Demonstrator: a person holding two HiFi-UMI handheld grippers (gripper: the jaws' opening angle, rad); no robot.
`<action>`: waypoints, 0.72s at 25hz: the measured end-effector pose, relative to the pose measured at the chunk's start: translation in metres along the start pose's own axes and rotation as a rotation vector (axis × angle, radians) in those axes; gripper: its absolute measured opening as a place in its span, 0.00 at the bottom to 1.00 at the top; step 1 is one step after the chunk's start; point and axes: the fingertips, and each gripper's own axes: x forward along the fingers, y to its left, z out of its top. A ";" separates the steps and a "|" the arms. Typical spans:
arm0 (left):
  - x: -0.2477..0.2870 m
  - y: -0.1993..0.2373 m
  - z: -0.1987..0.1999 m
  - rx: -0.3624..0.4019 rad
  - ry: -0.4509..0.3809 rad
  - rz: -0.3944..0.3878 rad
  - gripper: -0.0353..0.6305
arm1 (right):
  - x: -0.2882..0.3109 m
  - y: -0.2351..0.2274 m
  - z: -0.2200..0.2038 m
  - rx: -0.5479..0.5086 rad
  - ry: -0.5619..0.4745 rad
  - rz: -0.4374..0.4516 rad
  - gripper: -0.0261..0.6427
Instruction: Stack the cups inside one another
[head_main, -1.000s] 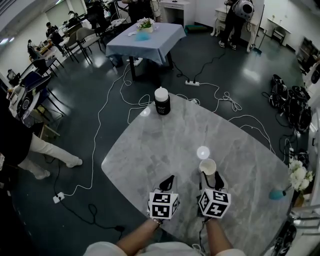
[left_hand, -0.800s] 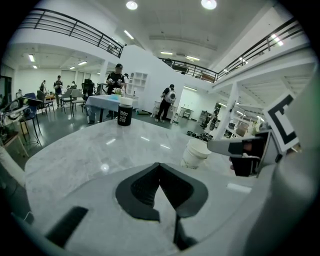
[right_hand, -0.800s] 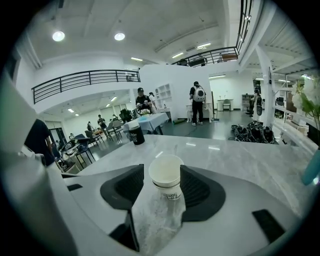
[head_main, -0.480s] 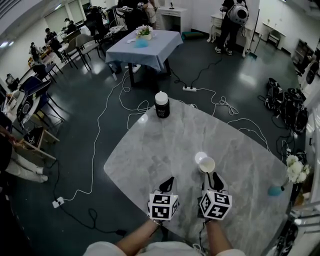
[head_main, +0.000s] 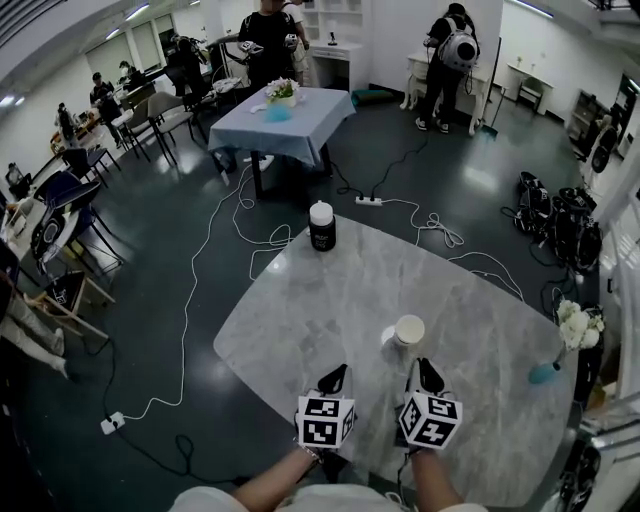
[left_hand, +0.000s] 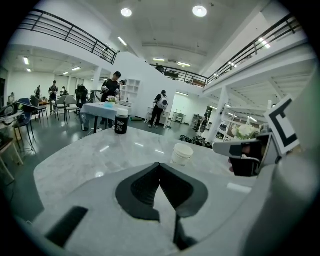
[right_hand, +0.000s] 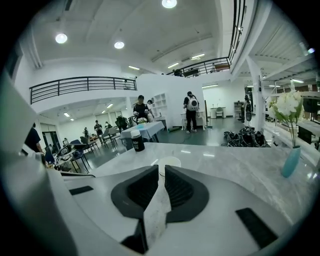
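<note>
**Cups: one white stack standing, no loose cup in sight**

Nearest, the left gripper (head_main: 336, 372) hovers over the near edge of the marble table (head_main: 290, 300), its jaws shut tip to tip on nothing. Beside it, the right gripper (head_main: 428, 368) is empty too. Its jaws have just been closing and now stand almost together, with a thin slit between the pads.

Just beyond the right gripper's tips, and apart from them, a white paper cup (head_main: 409, 329) stands upright, mouth up, on the table. No other loose cup shows anywhere on the top, so the nesting looks finished or nearly so. How many cups sit inside that one I cannot tell.

Farther off, a blue vase (head_main: 545, 373) of white flowers sits at the right edge. A black jar (head_main: 321, 226) with a white lid stands at the far edge, well apart. Neither seems part of the job. By my reading, little is left beyond taking the grippers away.
</note>
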 end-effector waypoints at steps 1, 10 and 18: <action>-0.004 -0.001 -0.002 0.004 -0.002 -0.006 0.05 | -0.005 0.001 -0.002 0.000 0.000 -0.004 0.09; -0.047 -0.010 -0.020 0.052 -0.004 -0.061 0.05 | -0.051 0.020 -0.023 0.002 -0.006 -0.032 0.08; -0.075 -0.020 -0.027 0.101 -0.007 -0.134 0.05 | -0.085 0.029 -0.031 0.034 -0.038 -0.075 0.07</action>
